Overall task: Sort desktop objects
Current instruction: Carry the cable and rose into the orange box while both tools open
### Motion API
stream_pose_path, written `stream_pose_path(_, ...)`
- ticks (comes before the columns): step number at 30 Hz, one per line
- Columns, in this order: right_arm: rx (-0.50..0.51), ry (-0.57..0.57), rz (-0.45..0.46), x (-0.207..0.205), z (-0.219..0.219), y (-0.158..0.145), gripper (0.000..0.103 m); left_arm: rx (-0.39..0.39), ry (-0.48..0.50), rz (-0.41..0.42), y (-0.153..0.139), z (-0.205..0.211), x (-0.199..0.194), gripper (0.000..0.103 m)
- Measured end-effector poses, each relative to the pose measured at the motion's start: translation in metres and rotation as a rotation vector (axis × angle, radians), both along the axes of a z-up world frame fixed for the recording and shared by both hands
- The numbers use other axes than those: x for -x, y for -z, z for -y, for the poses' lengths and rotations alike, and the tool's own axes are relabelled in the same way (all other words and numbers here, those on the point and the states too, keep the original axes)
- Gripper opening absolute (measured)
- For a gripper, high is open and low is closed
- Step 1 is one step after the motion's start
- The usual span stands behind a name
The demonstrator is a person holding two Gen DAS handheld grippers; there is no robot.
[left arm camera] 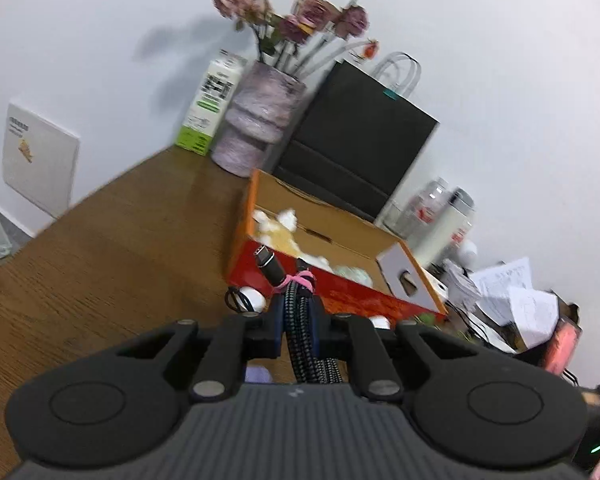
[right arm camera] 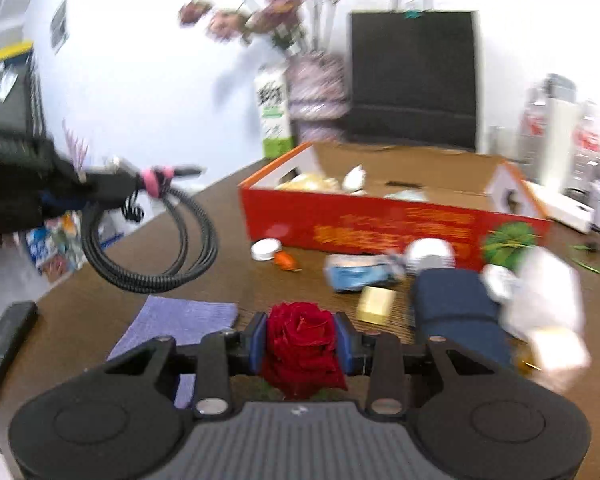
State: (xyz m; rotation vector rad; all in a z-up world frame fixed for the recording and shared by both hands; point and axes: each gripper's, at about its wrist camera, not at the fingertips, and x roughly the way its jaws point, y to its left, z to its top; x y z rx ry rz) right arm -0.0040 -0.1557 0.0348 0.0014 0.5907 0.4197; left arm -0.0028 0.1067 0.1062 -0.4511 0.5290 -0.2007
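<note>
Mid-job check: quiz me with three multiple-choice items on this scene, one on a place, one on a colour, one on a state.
1. Where is the vase?
A. behind the box
B. inside the box
C. on the floor

2. What colour is the tie round the cable?
A. green
B. pink
C. yellow

3. What is the right gripper doing?
A. gaping empty
B. shut on nothing
C. clamping a rose

Answers: 1 A, it stands by the wall past the box. 2 B, a pink band binds the coil. 3 C, both pads press the red bloom.

Red rose (right arm camera: 302, 346); black braided cable (left arm camera: 300, 320), pink tie (left arm camera: 296, 281); red-orange box (right arm camera: 380, 228); lilac cloth (right arm camera: 180, 320); navy pouch (right arm camera: 456, 312); black bag (left arm camera: 360, 144).
</note>
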Motion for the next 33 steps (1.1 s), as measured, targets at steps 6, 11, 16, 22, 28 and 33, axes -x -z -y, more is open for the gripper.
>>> stream_pose_path(6,-0.025,0.108,0.033,0.043,0.047,-0.018,0.034,0.01,0.082,-0.049,0.014,0.028,0.014,0.013)
stream_pose_path(11,-0.04,0.128,0.075,0.069,0.069,-0.032,0.034,-0.001,0.133,-0.033,0.007,0.047,0.02,0.013)
stream_pose_path(16,-0.061,0.123,0.112,0.044,0.082,-0.049,0.034,-0.018,0.146,0.006,-0.022,0.058,-0.02,0.013)
stream_pose_path(22,-0.016,0.095,0.17,-0.045,0.081,-0.082,0.034,-0.089,0.075,0.06,-0.058,0.066,-0.142,0.013)
stream_pose_path(28,-0.006,0.104,0.09,-0.178,0.072,-0.091,0.034,0.001,0.016,-0.06,-0.029,0.072,-0.248,0.013)
stream_pose_path(33,0.01,0.143,-0.062,-0.287,0.064,-0.072,0.034,-0.154,0.055,-0.23,0.008,0.077,-0.317,0.013)
